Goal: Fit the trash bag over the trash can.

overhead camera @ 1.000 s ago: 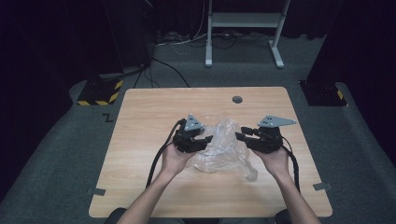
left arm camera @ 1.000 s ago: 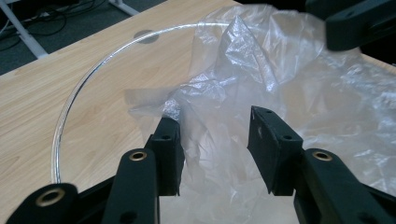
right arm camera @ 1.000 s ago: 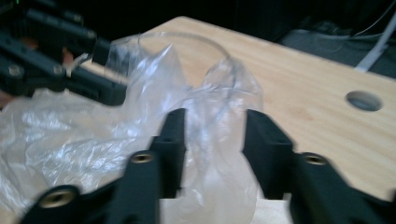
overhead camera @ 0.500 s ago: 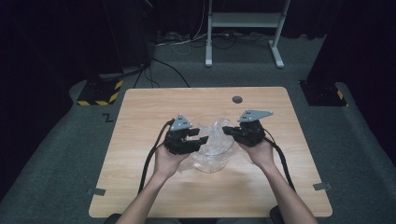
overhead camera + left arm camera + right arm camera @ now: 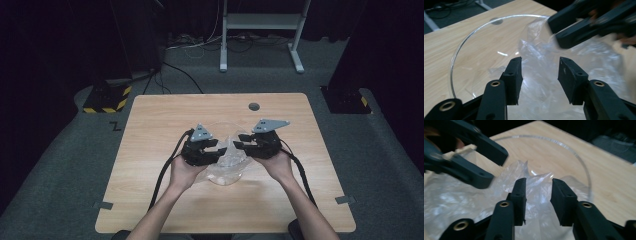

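A crumpled clear plastic bag (image 5: 229, 156) lies in a clear round bowl (image 5: 223, 179) at the middle of the wooden table (image 5: 150, 130). My left gripper (image 5: 218, 148) and right gripper (image 5: 240, 142) face each other over it, tips close together. In the left gripper view the bowl rim (image 5: 461, 47) curves at the left, and my left gripper (image 5: 540, 75) stands open with the bag (image 5: 541, 65) between its jaws. The right gripper (image 5: 584, 25) shows blurred at upper right. In the right gripper view my right gripper (image 5: 537, 195) is open over the bag (image 5: 534, 182), with the left gripper (image 5: 469, 160) at upper left.
A small dark round disc (image 5: 254, 106) sits near the table's far edge. A white metal stand (image 5: 260, 30) and cables are on the floor beyond. A yellow-and-black striped block (image 5: 106, 97) lies off the table's far left corner.
Both hands have moved inward and slightly forward, so the grippers now stand closer together. The bag has bunched from a wide spread into a compact heap in the bowl.
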